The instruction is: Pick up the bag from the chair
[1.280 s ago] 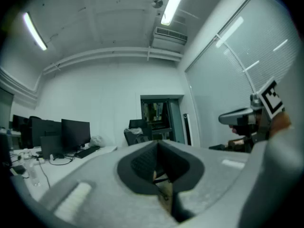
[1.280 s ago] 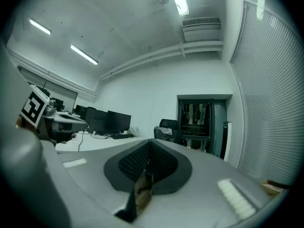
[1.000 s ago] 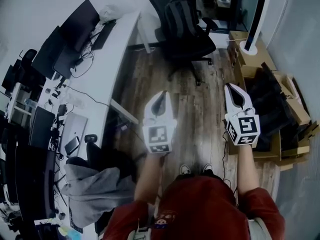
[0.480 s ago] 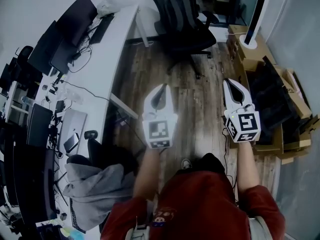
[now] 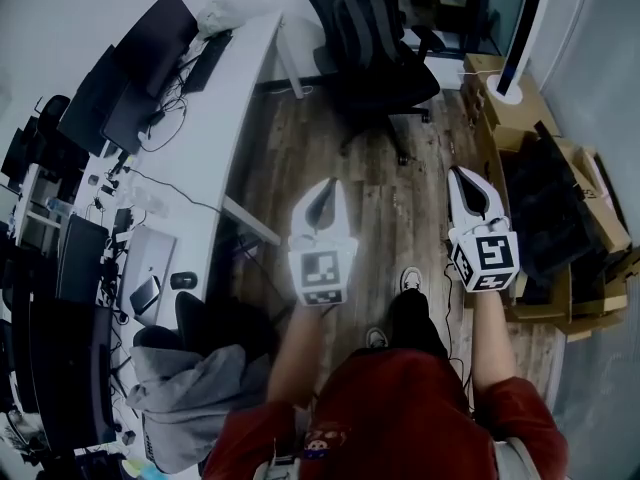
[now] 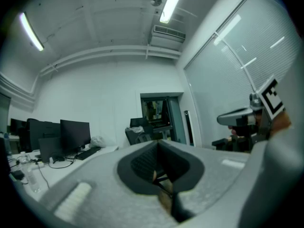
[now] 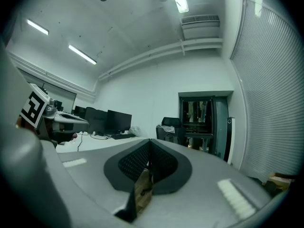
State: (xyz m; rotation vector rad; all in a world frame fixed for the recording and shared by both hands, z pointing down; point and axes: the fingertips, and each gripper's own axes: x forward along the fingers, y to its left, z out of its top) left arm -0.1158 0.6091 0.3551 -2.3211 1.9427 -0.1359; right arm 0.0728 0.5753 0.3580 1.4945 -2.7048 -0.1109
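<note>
Straight ahead of both hand-held grippers, across a stretch of bare wooden floor (image 5: 395,203), the bag (image 5: 362,23) rests on the seat of a black office chair (image 5: 405,86) that stands off the end of the white worktop (image 5: 238,93). The bag is a dark backpack, full in shape, standing upright against the backrest with its long axis running up the backrest. Its handle and straps cannot be made out. The left hand-held gripper (image 5: 321,193) and the right hand-held gripper (image 5: 468,180) are level with each other, both pointing towards the chair and well apart from it. Each has its jaws closed tip to tip on nothing. The bag lies between their two lines, closer to the left one, so the left hand appears slightly better placed. Both grippers must be carried forward and released before any grasp.
</note>
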